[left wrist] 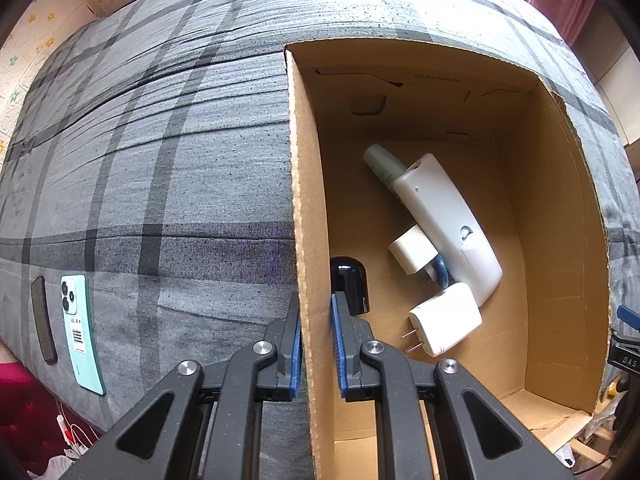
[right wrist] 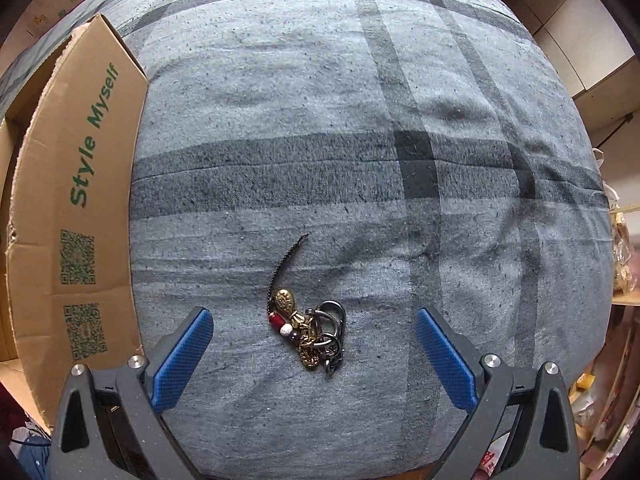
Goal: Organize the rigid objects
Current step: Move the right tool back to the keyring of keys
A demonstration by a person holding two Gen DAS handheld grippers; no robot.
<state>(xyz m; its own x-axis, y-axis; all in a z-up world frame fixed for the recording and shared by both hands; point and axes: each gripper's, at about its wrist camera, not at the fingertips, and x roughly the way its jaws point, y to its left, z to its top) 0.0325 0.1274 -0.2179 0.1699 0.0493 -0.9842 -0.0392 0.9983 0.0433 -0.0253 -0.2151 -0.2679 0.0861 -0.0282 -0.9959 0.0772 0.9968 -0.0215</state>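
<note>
Grey plaid bedcover (right wrist: pixel 320 120), brown cardboard box (left wrist: pixel 312 208), mint-green phone (left wrist: pixel 80 328)

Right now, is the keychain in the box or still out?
Out. The keychain lies on the plaid bed cover, beside the cardboard box, with the open right gripper straddling it, pads not touching.

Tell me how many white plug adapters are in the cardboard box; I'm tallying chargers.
2. One plug adapter lies beside the white remote; the other plug adapter, prongs showing, lies nearer the camera. More could hide under the remote.
</note>
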